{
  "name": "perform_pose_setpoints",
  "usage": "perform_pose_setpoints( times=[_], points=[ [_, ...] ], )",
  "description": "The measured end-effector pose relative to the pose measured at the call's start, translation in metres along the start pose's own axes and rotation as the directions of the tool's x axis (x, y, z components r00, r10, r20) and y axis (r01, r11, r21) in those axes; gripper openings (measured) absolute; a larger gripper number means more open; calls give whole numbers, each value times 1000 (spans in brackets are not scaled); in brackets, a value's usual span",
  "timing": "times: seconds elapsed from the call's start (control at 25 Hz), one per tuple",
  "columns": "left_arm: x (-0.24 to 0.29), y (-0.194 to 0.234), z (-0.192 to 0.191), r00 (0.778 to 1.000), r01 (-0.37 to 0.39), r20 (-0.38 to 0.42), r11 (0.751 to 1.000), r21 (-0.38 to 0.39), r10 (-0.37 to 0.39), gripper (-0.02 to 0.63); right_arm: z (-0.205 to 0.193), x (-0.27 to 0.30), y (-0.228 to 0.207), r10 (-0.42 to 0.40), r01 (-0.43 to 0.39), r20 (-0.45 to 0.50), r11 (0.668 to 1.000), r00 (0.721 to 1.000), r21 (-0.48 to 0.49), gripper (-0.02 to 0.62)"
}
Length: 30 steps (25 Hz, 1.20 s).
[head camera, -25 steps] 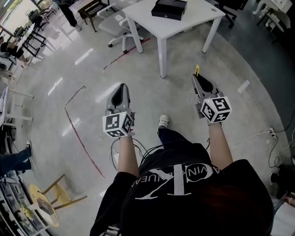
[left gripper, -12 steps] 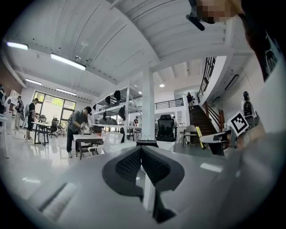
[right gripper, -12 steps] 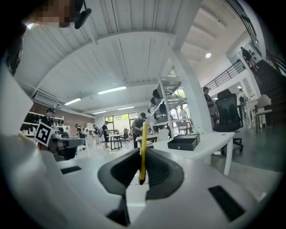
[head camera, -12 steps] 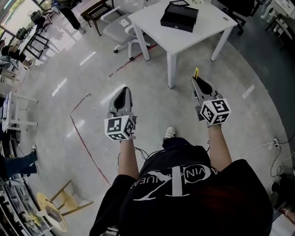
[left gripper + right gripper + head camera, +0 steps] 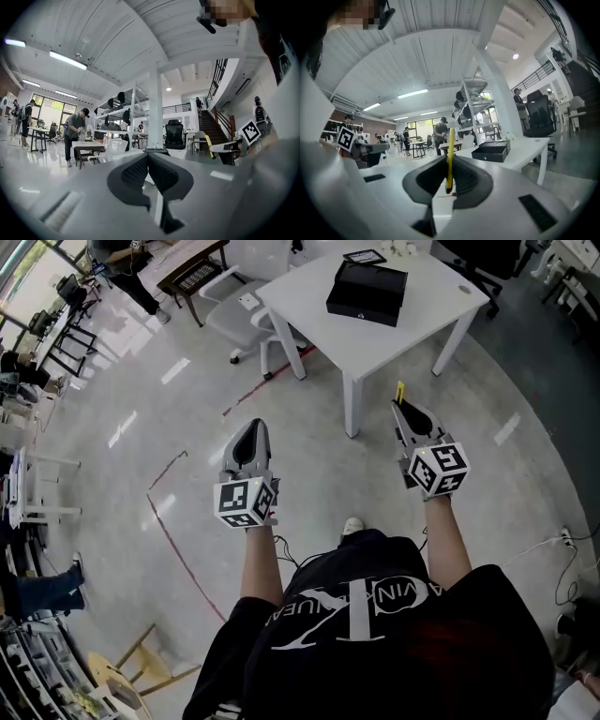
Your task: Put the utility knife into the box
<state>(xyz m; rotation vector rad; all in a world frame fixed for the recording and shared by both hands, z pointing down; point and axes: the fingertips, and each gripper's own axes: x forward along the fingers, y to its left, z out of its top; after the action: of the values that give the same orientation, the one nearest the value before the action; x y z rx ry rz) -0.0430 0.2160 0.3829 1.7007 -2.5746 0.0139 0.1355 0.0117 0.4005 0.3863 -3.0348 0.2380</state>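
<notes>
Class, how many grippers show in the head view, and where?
2. The left gripper is over the floor, shut and empty; the right gripper, near the white table, is shut on the yellow utility knife. None looks hidden.

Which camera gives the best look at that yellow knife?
The right gripper view: the utility knife stands edge-on, clamped in the right gripper. The head view shows only its yellow tip; the left gripper view, a tiny yellow sliver.
</notes>
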Motion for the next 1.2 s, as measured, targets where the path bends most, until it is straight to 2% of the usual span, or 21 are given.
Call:
perform_pose_setpoints(
  times=[0.28, 0.6, 0.88, 1.0, 1.2],
  points=[
    [29, 17, 3, 1000, -17, 20, 999, -34, 18, 11, 4, 23, -3, 24, -24, -10, 1000, 1000, -15, 46],
    [82, 11, -3, 999, 38, 24, 998, -55, -37, 12, 0, 32, -24, 0, 0, -24, 1000, 1000, -12, 46],
    [164, 25, -1, 991, 129, 30, 991, -42, -128, 12, 2, 77, -62, -74, 74, -22, 997, 997, -6, 46],
    [209, 42, -4, 988, 151, 21, 986, -68, -150, 12, 3, 104, -77, -98, 98, -36, 995, 995, -16, 46],
    [279, 42, 1, 968, 251, 3, 965, -73, -252, 12, 14, 137, -108, -169, 169, -54, 986, 984, -10, 46]
  ],
)
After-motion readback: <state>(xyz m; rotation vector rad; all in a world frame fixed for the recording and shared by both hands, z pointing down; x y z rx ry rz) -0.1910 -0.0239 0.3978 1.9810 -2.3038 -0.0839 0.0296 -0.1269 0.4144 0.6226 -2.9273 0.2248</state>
